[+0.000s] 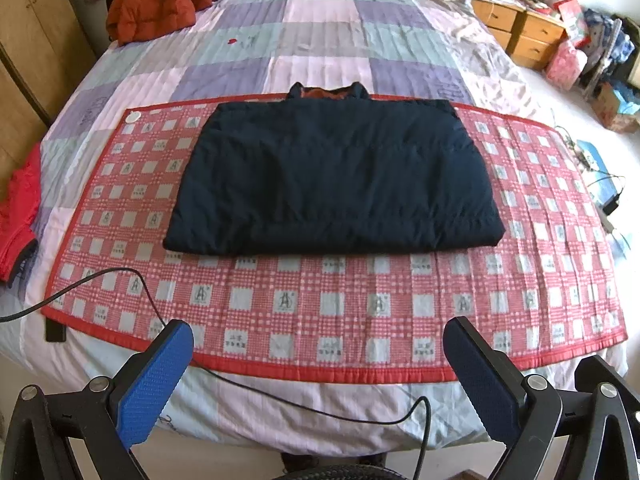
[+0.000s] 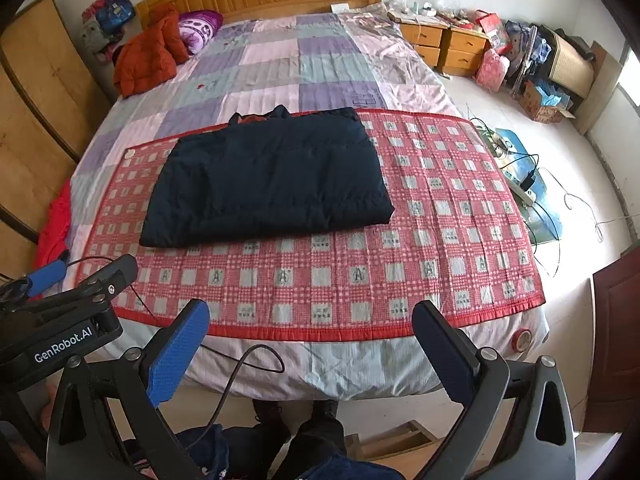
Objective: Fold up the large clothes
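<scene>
A dark navy padded jacket (image 1: pixel 332 176) lies folded into a flat rectangle on a red checked mat (image 1: pixel 320 304) on the bed; its collar with orange lining points to the far side. It also shows in the right wrist view (image 2: pixel 264 184) on the mat (image 2: pixel 400 272). My left gripper (image 1: pixel 318 344) is open and empty, held back above the mat's near edge. My right gripper (image 2: pixel 310 326) is open and empty, above the bed's near edge. The left gripper (image 2: pixel 76 276) shows at the left of the right wrist view.
An orange jacket (image 1: pixel 156 0) lies at the bed's far left, a red garment (image 1: pixel 20 208) at the left edge. A black cable (image 1: pixel 280 396) runs across the near bed edge. Wooden drawers (image 2: pixel 448 48) and clutter stand on the right; a power strip and cables (image 2: pixel 524 184) lie on the floor.
</scene>
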The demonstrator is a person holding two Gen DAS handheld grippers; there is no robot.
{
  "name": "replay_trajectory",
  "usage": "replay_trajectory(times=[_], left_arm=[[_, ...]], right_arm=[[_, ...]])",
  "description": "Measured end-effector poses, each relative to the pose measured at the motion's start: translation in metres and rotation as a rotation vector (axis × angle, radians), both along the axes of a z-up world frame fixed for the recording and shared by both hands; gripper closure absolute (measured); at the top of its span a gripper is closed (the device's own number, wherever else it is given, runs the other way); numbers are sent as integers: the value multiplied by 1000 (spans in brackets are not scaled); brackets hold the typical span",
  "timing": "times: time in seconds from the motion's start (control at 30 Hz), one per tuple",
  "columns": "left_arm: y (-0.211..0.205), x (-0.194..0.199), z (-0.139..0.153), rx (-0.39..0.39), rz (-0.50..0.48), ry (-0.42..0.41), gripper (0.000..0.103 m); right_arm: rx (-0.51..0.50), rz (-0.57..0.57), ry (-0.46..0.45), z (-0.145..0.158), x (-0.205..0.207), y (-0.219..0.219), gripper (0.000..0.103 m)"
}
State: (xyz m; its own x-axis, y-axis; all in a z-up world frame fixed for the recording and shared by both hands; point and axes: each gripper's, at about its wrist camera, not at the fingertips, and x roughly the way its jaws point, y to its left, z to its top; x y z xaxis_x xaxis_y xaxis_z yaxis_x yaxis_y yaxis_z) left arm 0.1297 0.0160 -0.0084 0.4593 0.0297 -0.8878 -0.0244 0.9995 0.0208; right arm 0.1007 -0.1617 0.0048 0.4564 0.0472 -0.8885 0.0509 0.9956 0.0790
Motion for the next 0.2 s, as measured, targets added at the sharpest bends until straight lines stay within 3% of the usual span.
replay_trajectory(times=[0.2], left_arm=[[-1,3,-1,0,-4,-4,0]], right_arm=[[2,2,5,-3,7,-2,0]])
